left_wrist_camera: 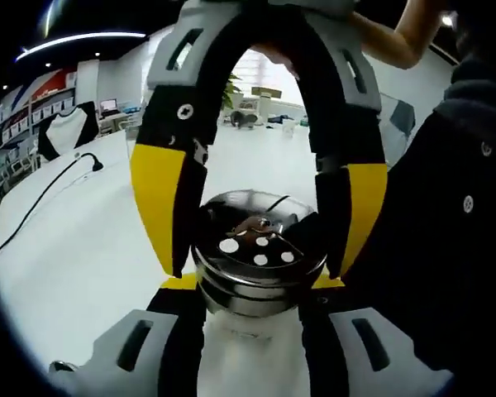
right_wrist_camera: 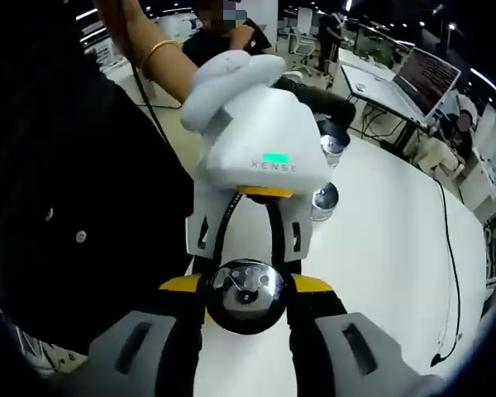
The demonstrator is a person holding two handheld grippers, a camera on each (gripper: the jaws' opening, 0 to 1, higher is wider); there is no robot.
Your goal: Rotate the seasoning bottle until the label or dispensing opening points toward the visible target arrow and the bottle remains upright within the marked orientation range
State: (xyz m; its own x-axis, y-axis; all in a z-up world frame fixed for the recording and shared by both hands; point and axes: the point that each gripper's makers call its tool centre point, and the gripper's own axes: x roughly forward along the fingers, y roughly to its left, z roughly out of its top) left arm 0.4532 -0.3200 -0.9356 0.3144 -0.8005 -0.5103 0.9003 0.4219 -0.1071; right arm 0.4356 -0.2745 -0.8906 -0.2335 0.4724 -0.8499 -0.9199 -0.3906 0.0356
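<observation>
Both hand-held grippers clamp the seasoning bottle (left_wrist_camera: 256, 256) over the white desk (left_wrist_camera: 83, 248): left hand-held gripper (left_wrist_camera: 252, 310) from one side, right hand-held gripper (right_wrist_camera: 246, 318) opposite; twist slowly, keeping the holed cap level; no arrow visible.

Seasoning bottle (left_wrist_camera: 256, 256), shiny metal cap with white holes, upright, on white table

Bottle (left_wrist_camera: 256, 256) upright on table (left_wrist_camera: 83, 248), betw. both grippers' jaws; cable (left_wrist_camera: 41, 198) left; two cups (right_wrist_camera: 324, 201) behind.
</observation>
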